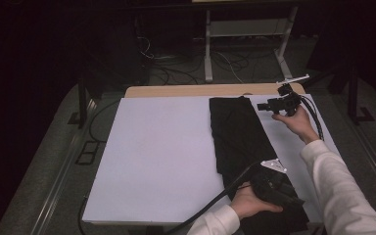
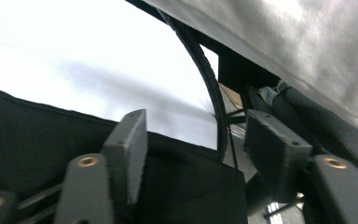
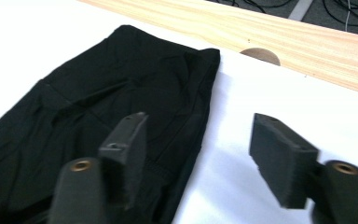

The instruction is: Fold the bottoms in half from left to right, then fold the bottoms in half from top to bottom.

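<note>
So the black garment point(image 1: 240, 137) is lying folded lengthwise into a long strip on the right part of the white sheet point(image 1: 161, 152), running from the far edge down toward the person's side, where the near end is disappearing under the left hand. Looks to me like the long fold is already done and both grippers are letting go of it: the right gripper point(image 1: 264, 106) is hovering just off the far right corner of the cloth with its jaws standing apart and nothing between them, and in the right gripper view the cloth's edge is passing under one jaw without being pinched. The left gripper point(image 1: 277, 192) is sitting over the near end, jaws also parted, cloth underneath but not clamped as far as I can tell. What's probably left is folding the strip crosswise and tidying it up, though that's just my guess. Room-wise, the whole left part of the sheet is lying bare, so there's plenty of space that way. The right side is tighter, with the sheet's edge close by, and the wooden table edge point(image 3: 279, 32) is running just beyond the far end.
</note>
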The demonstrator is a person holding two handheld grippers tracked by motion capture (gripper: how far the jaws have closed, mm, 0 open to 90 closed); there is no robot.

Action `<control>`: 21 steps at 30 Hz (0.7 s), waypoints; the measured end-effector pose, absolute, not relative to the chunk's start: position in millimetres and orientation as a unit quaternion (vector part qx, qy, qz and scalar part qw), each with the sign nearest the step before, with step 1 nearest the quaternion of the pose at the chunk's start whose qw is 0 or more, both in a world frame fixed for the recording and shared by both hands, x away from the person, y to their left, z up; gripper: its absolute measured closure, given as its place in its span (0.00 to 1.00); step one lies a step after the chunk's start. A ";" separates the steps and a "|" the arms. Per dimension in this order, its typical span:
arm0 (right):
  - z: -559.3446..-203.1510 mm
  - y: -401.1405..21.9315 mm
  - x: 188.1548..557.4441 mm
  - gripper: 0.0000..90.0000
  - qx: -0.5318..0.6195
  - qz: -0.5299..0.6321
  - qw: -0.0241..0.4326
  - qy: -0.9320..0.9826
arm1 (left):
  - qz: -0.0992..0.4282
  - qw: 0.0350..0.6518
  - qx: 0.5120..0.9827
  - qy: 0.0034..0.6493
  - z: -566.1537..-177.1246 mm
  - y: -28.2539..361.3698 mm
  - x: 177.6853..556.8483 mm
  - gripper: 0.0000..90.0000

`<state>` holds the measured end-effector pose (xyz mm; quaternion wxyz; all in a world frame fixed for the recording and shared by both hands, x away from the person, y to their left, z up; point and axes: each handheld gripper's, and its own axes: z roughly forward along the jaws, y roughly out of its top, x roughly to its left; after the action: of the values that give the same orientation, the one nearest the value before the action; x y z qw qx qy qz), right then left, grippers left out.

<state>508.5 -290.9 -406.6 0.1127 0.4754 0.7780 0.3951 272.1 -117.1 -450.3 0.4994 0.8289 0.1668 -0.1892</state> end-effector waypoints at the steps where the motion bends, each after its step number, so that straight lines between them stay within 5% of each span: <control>1: -405.1 -290.9 507.2 0.30 0.477 0.393 0.115 0.777 | -0.190 0.501 0.827 0.168 -449.9 -115.8 271.8 0.41; 12: -404.5 -294.0 501.5 0.04 0.485 0.404 0.112 0.767 | -0.158 0.513 0.827 0.164 -448.6 -100.9 271.0 0.14; 21: -408.8 -298.8 497.1 0.02 0.488 0.411 0.104 0.763 | -0.145 0.520 0.826 0.161 -441.7 -93.3 272.2 0.04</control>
<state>497.1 -298.8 -408.8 0.1041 0.4884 0.7627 0.4110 272.2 -93.3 -441.7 0.5198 0.8264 0.1606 -0.1455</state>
